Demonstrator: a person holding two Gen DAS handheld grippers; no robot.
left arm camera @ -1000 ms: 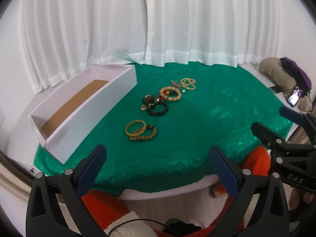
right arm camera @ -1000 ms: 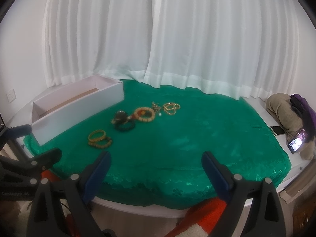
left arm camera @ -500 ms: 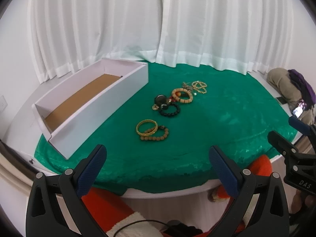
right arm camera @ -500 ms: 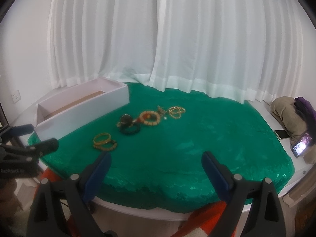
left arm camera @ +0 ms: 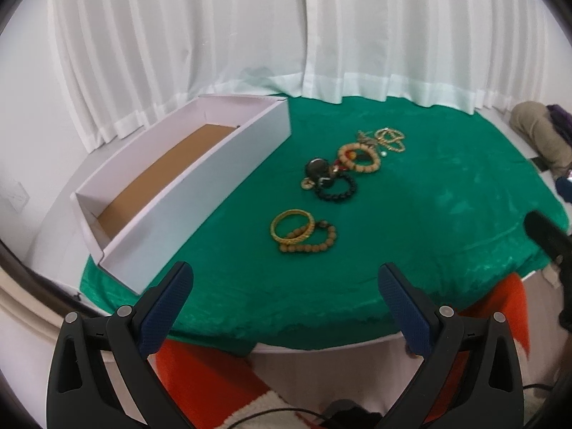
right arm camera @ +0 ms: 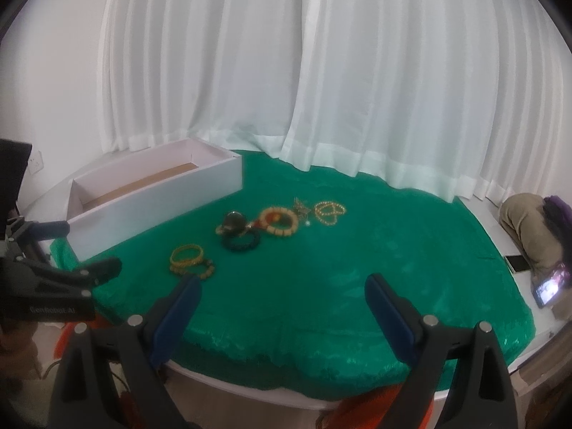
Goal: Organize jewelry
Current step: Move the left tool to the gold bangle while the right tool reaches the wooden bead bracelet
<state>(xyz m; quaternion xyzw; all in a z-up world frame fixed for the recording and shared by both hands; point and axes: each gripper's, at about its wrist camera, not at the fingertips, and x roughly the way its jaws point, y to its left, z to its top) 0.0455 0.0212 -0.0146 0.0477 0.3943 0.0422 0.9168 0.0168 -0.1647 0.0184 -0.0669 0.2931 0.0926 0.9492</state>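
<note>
Left gripper wide open, right gripper likewise (both empty).

Black claws, blue ribbed pads

I take this for a room in a home: white curtains hang to the floor behind a round table under a green cloth, a wall socket sits low at left, and a phone lies beside bundled clothing.
</note>
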